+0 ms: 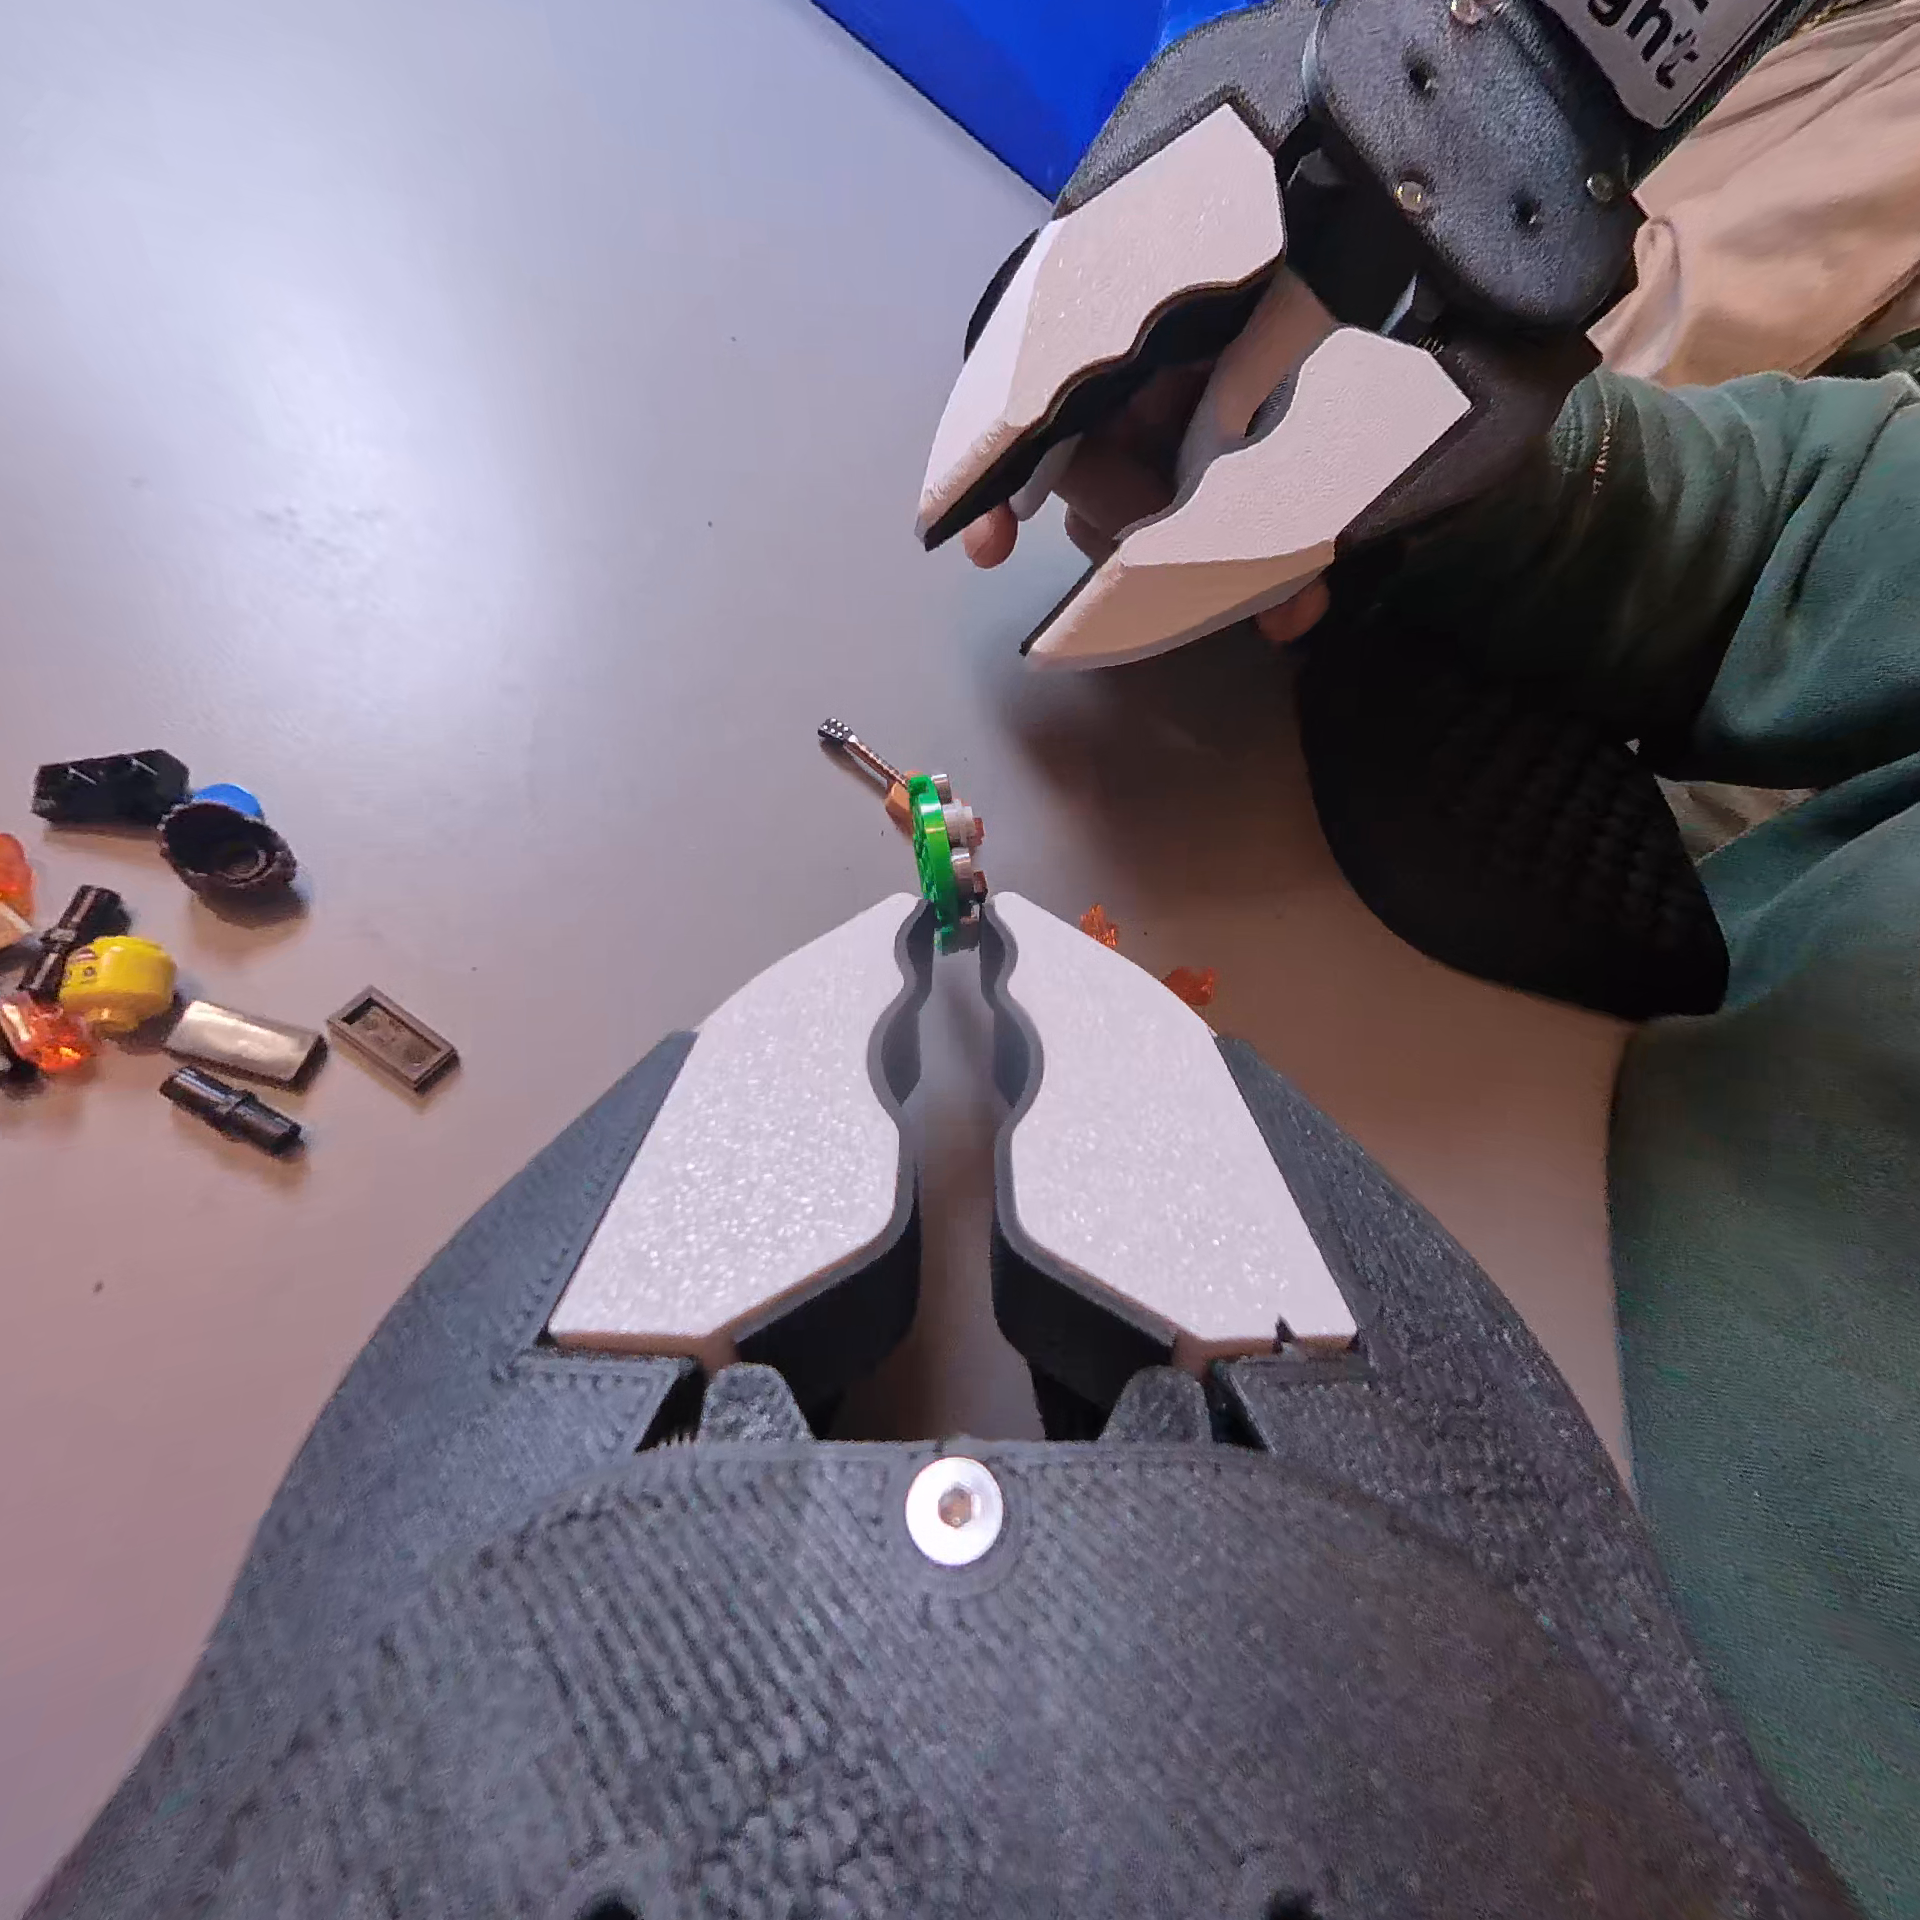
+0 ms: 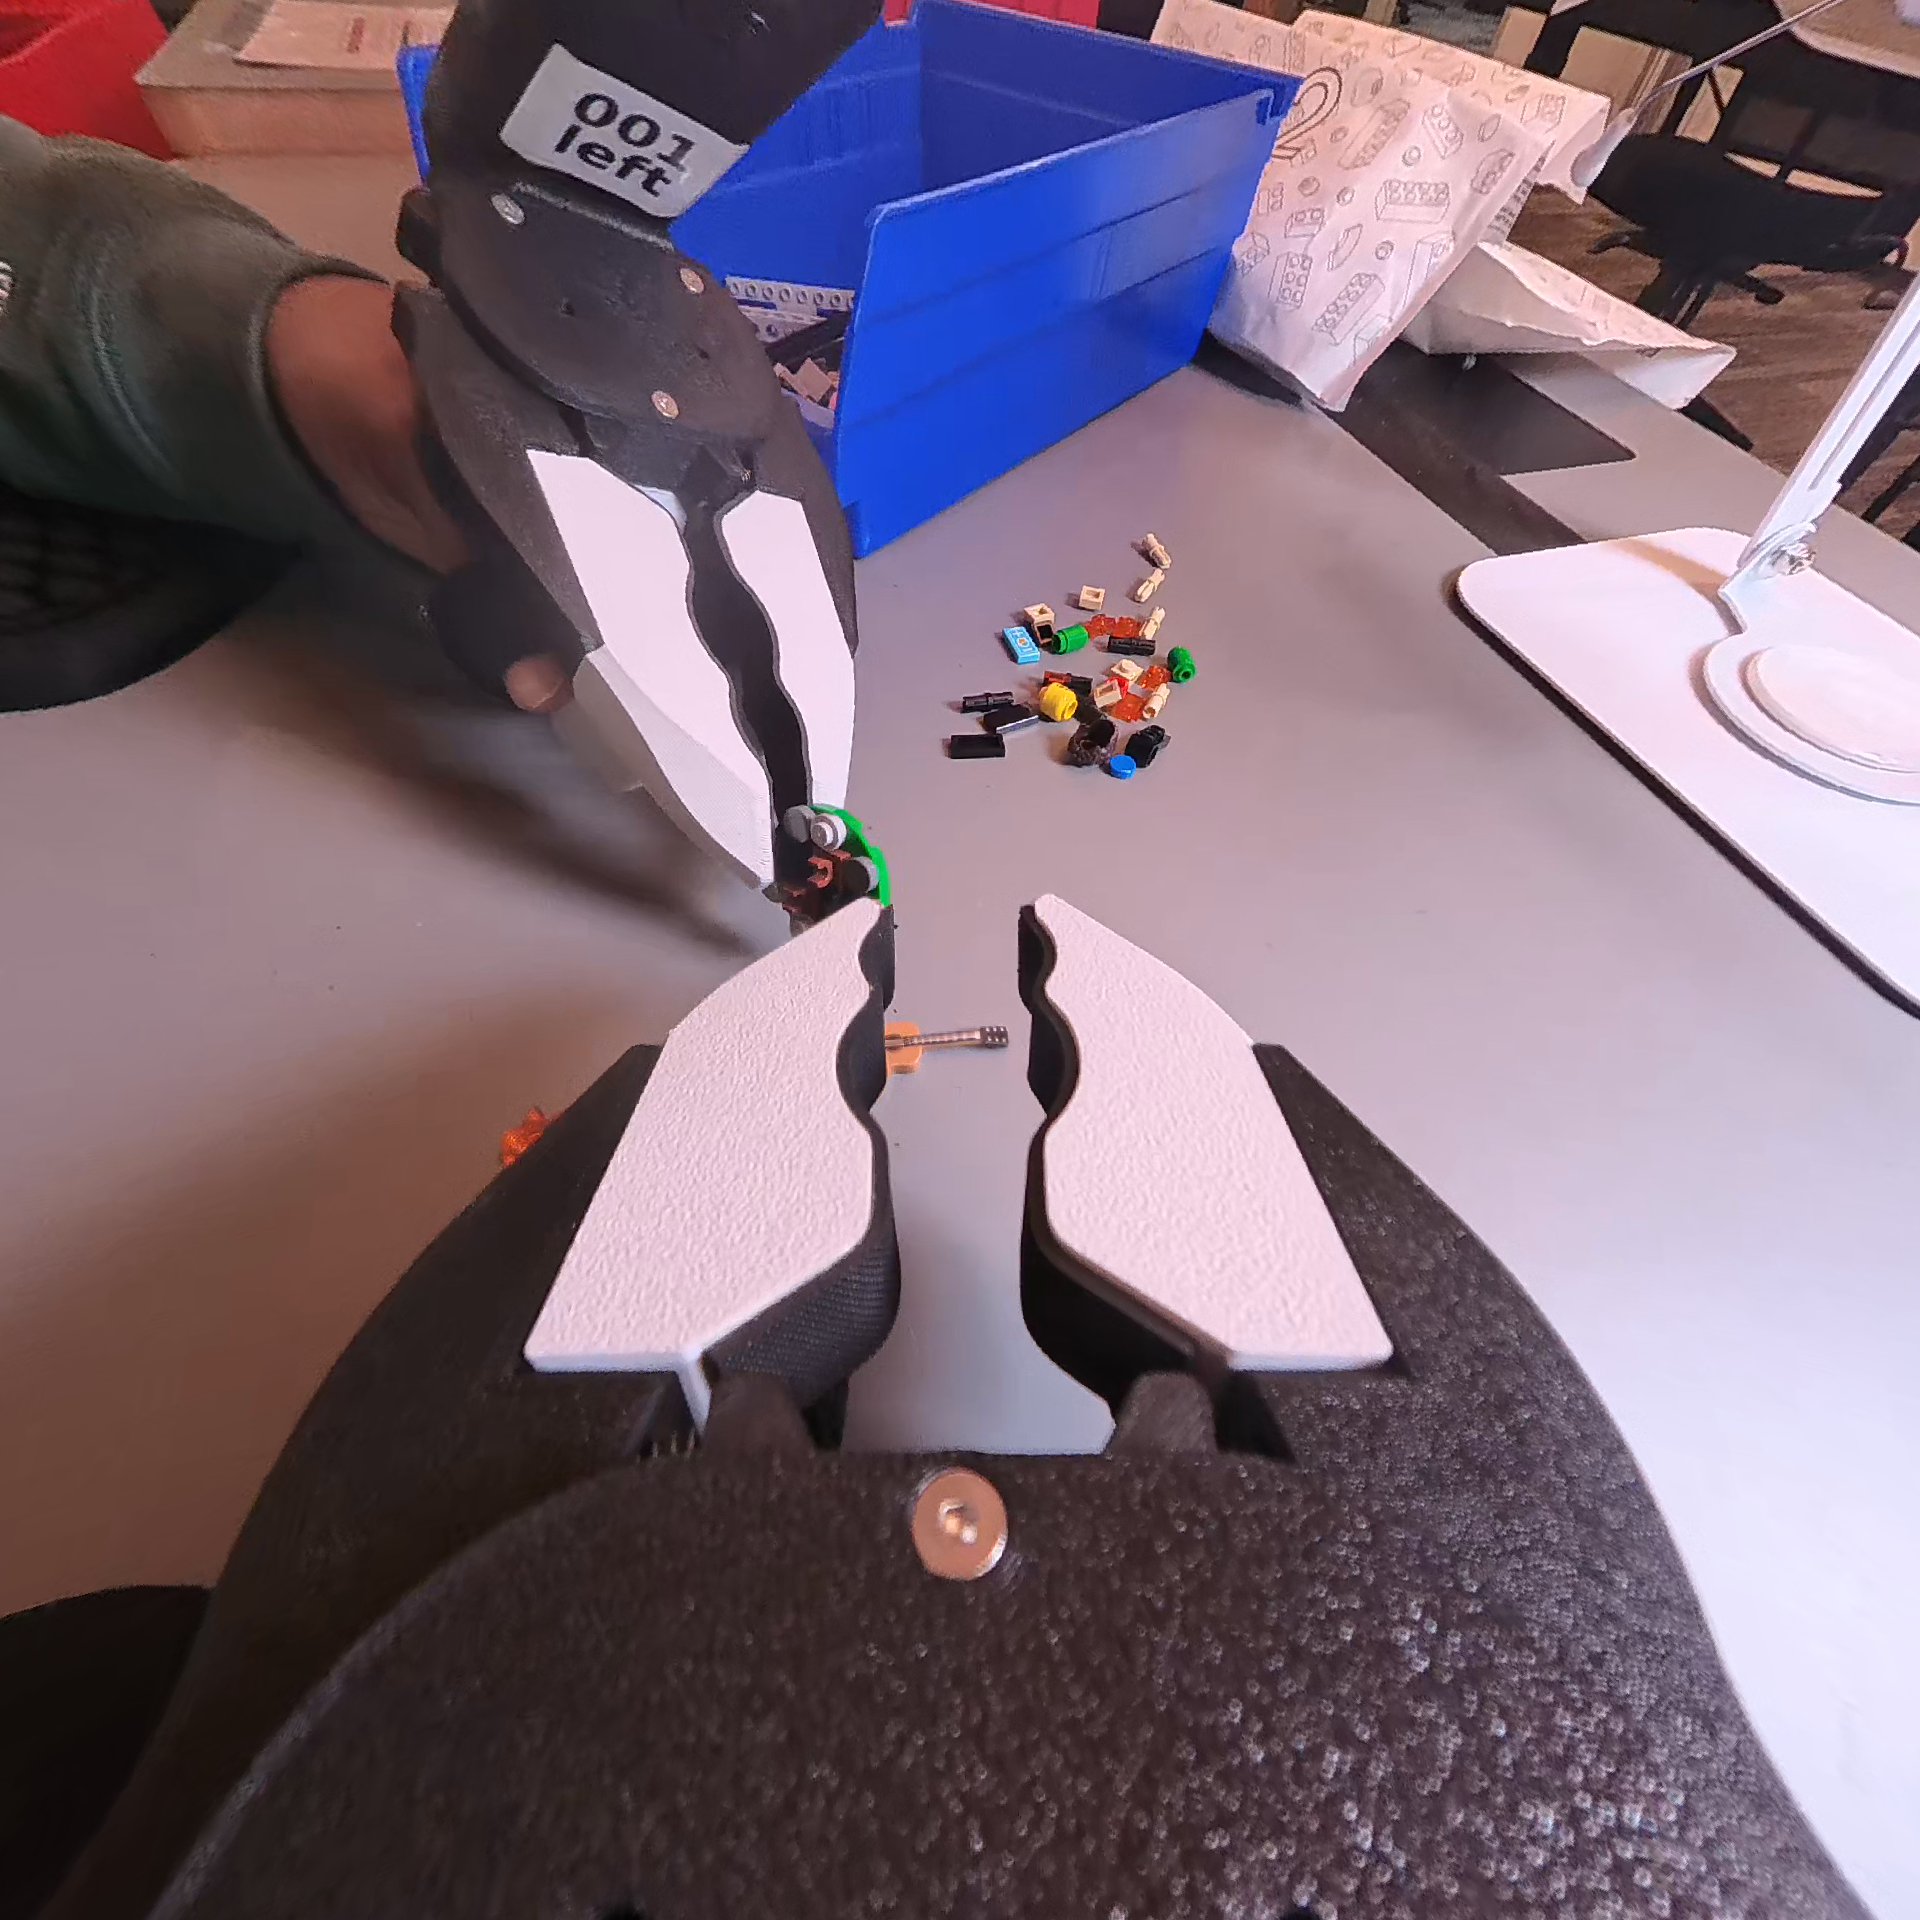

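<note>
Between my right gripper's [image 2: 956,909] parted, bare fingers, a toy guitar [image 2: 940,1039] lies on the grey table [image 2: 1351,935]; my left gripper [image 1: 956,914] pinches a green round plate [image 1: 932,868] bearing grey studs.

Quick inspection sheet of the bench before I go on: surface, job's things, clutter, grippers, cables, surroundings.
Surface: grey table, no spills seen.
Job's things: green round plate with grey studs and brown pieces, held on edge; toy guitar lying flat on the table.
Clutter: pile of small bricks; orange transparent bits.
Grippers: left gripper pinching the plate's edge; right gripper open, empty, above the guitar.
Cables: nothing seen.
Surroundings: blue bin, printed paper bags, white lamp base.
</note>
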`<state>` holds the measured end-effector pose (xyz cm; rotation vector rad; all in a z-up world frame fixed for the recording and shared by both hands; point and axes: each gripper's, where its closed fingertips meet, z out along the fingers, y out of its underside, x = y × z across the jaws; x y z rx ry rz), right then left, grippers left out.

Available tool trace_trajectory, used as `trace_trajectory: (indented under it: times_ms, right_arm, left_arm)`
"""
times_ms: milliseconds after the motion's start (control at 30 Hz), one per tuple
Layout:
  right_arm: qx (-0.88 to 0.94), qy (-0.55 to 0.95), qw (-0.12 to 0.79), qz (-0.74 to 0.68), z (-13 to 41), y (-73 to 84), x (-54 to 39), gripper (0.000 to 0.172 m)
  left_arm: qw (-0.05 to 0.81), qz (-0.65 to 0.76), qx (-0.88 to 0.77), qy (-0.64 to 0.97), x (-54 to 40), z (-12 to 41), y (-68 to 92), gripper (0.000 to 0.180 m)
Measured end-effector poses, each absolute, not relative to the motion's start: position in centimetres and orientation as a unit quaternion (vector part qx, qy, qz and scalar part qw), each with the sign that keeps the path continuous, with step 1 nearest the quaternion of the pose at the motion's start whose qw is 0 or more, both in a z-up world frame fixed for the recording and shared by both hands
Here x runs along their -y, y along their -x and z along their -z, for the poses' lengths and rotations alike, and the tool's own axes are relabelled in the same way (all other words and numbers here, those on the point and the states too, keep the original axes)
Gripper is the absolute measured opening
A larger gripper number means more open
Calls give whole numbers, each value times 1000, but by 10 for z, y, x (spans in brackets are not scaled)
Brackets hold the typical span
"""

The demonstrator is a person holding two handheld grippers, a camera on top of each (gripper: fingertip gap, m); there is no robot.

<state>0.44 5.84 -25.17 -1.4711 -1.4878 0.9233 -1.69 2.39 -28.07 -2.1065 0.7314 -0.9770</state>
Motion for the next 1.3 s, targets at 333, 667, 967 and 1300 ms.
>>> trace_trajectory:
  times_ms: [333,667,967,1300]
  right_arm:
    - [636,563,362,-384,259,-6,-35,27]
    - [730,526,323,-293,288,-10,-14,26]
    - [732,513,325,-307,284,-12,-12,27]
    - [737,429,393,-343,252,-8,8,12]
  left_arm:
    - [339,386,-290,808,-19,277,12,6]
    - [346,249,-455,782,-2,295,1,45]
    - [370,214,-478,768,-11,292,-3,33]
    - [274,540,-292,740,9,250,-16,33]
